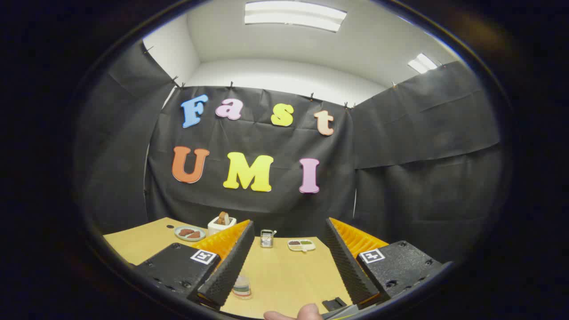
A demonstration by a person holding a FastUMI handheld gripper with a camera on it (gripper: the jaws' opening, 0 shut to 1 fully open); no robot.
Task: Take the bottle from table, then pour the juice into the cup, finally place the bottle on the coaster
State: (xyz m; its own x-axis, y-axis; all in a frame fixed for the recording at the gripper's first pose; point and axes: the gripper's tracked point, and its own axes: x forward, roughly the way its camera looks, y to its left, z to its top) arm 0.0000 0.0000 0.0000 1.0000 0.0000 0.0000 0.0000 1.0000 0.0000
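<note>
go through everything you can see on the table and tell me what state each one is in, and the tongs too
tongs: open, spread wide, nothing between them
bottle: upright on the table, beside one finger, not gripped
round plate: flat, holding brown pieces
white box: upright, something brown sticking out the top
small rack: standing beyond the fingers
two-part dish: flat, both halves filled

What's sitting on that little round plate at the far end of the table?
The round plate holds brownish pieces, too small to identify. The gripper is open, fingers spread over the table.
</note>
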